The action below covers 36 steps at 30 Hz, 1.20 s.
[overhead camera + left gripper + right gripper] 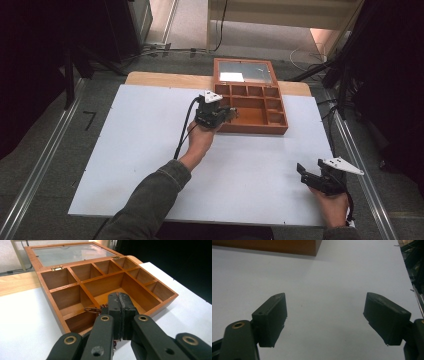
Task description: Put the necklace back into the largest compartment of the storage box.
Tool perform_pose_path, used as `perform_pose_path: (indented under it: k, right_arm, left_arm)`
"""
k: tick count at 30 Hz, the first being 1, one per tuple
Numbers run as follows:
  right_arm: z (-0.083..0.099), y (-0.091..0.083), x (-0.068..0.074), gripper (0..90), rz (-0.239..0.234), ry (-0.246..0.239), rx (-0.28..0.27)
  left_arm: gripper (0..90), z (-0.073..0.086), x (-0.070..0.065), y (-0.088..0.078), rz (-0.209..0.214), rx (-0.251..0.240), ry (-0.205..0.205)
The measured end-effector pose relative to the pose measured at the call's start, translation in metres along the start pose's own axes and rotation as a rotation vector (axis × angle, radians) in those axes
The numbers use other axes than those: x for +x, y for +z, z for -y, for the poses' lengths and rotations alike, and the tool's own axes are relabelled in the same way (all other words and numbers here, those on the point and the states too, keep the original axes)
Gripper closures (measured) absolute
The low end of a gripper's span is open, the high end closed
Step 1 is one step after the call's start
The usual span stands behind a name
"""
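Looking down from the high view, we see our right gripper [311, 176] nearest, at about four o'clock on the white table [150, 165], its jaws spread wide with nothing between them. In the right gripper view it hovers over bare tabletop. Farther off, near twelve o'clock, our left gripper [231, 113] reaches over the near left corner of a wooden box [278, 129]. In the left gripper view its jaws are pressed together, pinching a small reddish-brown bracelet [93, 310] whose loop hangs to their left, above the box's front compartments. Beyond, the box's glass lid [245, 71] lies open, flat on the table.
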State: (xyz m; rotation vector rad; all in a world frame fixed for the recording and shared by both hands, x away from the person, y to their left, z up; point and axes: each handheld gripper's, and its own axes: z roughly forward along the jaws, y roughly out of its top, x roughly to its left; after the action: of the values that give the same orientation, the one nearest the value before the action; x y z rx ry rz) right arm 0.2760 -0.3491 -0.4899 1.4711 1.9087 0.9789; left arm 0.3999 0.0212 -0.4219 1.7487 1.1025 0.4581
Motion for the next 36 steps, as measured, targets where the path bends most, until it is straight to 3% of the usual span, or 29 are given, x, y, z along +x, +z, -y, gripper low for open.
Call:
perform_pose_path:
  k: [19,36]
  right_arm:
    - [0.0,0.0,-0.001,17.2,-0.004,0.003,-0.003]
    - [0.001,-0.001,-0.002,17.2,-0.005,0.013,-0.004]
  left_arm:
    - [89.8,-0.013,-0.014,0.025,-0.001,0.013,0.019]
    - [89.8,-0.018,-0.024,0.056,-0.015,0.033,0.006]
